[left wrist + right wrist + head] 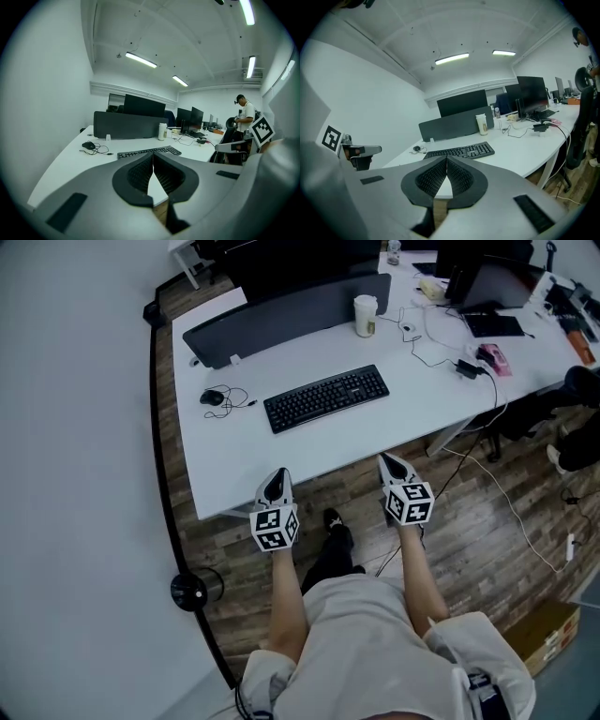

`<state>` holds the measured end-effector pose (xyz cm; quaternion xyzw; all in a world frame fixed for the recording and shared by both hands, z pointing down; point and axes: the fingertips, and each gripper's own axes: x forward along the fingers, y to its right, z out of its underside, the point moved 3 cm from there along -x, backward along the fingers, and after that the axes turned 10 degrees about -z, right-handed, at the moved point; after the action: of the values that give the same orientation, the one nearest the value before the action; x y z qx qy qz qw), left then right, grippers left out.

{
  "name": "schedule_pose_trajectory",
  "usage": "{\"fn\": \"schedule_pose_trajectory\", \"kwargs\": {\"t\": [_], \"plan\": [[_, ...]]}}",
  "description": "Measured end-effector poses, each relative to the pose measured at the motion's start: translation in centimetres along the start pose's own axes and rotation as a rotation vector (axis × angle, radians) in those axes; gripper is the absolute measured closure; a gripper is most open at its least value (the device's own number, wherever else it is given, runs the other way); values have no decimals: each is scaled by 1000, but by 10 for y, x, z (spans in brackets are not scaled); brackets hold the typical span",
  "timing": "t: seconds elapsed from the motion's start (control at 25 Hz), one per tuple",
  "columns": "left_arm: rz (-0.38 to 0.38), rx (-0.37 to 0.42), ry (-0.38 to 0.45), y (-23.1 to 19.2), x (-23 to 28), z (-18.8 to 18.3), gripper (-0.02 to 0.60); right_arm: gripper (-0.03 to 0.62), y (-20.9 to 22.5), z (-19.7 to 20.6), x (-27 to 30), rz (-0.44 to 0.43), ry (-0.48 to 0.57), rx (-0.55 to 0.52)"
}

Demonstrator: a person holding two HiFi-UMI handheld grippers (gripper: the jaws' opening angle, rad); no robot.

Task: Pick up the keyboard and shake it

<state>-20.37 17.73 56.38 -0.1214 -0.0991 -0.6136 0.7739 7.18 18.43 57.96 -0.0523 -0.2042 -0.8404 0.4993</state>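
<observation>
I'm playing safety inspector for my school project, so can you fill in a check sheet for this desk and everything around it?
Surface: white desk, mostly bare.
Job's things: black keyboard lying flat mid-desk, untouched.
Clutter: mouse, white cup, pink item at far right.
Grippers: left gripper and right gripper near the front edge, fingers shut, empty.
Cables: mouse cable coiled; black cable hanging off the right edge.
Surroundings: dark divider panel behind, wood floor, cardboard box, white wall.
</observation>
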Motion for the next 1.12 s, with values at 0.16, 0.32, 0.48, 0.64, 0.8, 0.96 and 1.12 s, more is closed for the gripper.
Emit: {"fn": "schedule_pose_trajectory", "kwargs": {"t": [0.16, 0.32, 0.48, 0.64, 0.8, 0.96, 1.12], "plan": [[-13, -16, -28, -13, 39, -4, 565, 554, 16, -15, 38, -25, -14, 10], [-41, 1, -44, -27, 74, -15, 565, 554, 37, -29, 72, -8, -48, 25], [-53, -36, -50, -47, 107, -22, 566, 554, 53, -40, 108, -12, -65, 30], [-49, -74, -61, -66, 135, -22, 566, 554, 67, -47, 137, 0, -100, 30], [-49, -137, -65, -82, 157, -22, 566, 554, 84, -52, 154, 34, -130, 30], [-64, -184, -84, -92, 172, -19, 566, 554, 103, -60, 165, 62, -119, 49], [-87, -239, -125, -97, 185, -12, 566, 554, 116, -76, 184, 43, -84, 84]]}}
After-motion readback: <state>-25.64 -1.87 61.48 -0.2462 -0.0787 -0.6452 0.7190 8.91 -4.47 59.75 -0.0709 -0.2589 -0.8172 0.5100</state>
